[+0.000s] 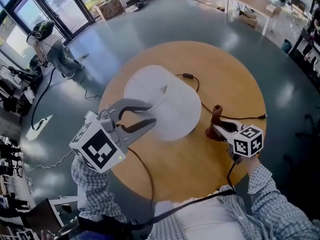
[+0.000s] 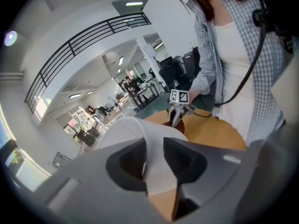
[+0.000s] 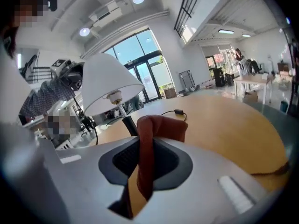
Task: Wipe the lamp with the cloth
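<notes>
A lamp with a white shade (image 1: 165, 101) stands in the middle of a round wooden table (image 1: 230, 74). At the shade's left rim, my left gripper (image 1: 152, 114) is open, one finger on each side of the thin shade wall. In the left gripper view the shade (image 2: 121, 129) fills the gap of that gripper (image 2: 154, 160). Right of the lamp, my right gripper (image 1: 216, 129) is shut on a reddish-brown cloth (image 1: 216, 118) close to the tabletop. In the right gripper view the cloth (image 3: 156, 127) hangs folded from the gripper (image 3: 145, 160), with the shade (image 3: 110, 80) and stem (image 3: 124, 113) beyond.
The lamp's black cord with its switch (image 1: 188, 75) runs over the table behind the shade, and another cable (image 1: 250, 117) lies near my right gripper. A person (image 1: 50, 46) stands on the floor at the far left. Desks (image 1: 250, 4) stand at the back.
</notes>
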`<state>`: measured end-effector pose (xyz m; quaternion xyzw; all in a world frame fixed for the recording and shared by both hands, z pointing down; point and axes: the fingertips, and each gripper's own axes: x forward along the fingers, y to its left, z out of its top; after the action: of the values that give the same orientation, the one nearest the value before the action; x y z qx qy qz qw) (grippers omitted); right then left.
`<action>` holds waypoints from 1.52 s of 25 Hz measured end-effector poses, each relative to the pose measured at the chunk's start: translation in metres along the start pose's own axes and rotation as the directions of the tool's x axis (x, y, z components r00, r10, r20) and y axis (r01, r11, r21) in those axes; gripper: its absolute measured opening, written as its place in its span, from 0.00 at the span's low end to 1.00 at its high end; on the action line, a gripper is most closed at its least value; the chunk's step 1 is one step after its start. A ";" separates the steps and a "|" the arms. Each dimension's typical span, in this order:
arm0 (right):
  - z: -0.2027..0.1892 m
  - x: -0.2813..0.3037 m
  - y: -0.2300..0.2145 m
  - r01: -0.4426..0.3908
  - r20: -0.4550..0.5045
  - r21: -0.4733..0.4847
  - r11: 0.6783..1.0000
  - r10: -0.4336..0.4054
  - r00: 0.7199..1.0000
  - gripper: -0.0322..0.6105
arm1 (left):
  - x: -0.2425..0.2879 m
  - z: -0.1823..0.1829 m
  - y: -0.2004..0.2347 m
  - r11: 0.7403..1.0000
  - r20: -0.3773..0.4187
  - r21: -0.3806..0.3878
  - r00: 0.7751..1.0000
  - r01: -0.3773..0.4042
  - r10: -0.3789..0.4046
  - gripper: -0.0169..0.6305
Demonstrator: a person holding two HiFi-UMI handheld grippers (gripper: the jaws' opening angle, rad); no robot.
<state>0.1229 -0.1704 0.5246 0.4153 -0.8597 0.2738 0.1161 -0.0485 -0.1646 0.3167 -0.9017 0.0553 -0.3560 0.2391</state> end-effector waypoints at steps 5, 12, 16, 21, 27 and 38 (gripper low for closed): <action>-0.021 -0.023 -0.022 0.083 -0.141 -0.265 0.961 -0.123 0.982 0.15 | 0.024 0.024 -0.004 0.995 -0.040 0.092 0.999 0.031 -0.027 0.21; -0.082 0.007 0.018 -0.035 -0.364 -0.458 0.888 -0.152 0.919 0.15 | 0.031 0.037 -0.016 0.983 -0.060 0.171 0.996 0.071 -0.062 0.22; -0.107 0.021 0.044 -0.116 -0.444 -0.480 0.870 -0.126 0.887 0.15 | 0.040 0.048 -0.023 0.976 -0.065 0.203 0.996 0.080 -0.068 0.22; -0.137 0.033 0.061 -0.159 -0.501 -0.459 0.874 -0.107 0.859 0.16 | 0.046 0.058 -0.028 0.970 -0.043 0.230 0.997 0.078 -0.070 0.22; -0.149 0.033 0.060 -0.161 -0.521 -0.455 0.876 -0.115 0.846 0.16 | 0.049 0.062 -0.026 0.974 -0.006 0.223 0.999 0.044 -0.044 0.22; -0.157 0.039 0.057 -0.148 -0.510 -0.407 0.901 -0.090 0.855 0.24 | 0.028 0.075 -0.010 0.991 0.214 0.012 0.968 -0.134 0.128 0.32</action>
<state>0.0491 -0.0779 0.6492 0.2768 -0.8418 0.1794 0.4273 0.0215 -0.1343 0.2909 -0.9258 0.0841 -0.2415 0.2785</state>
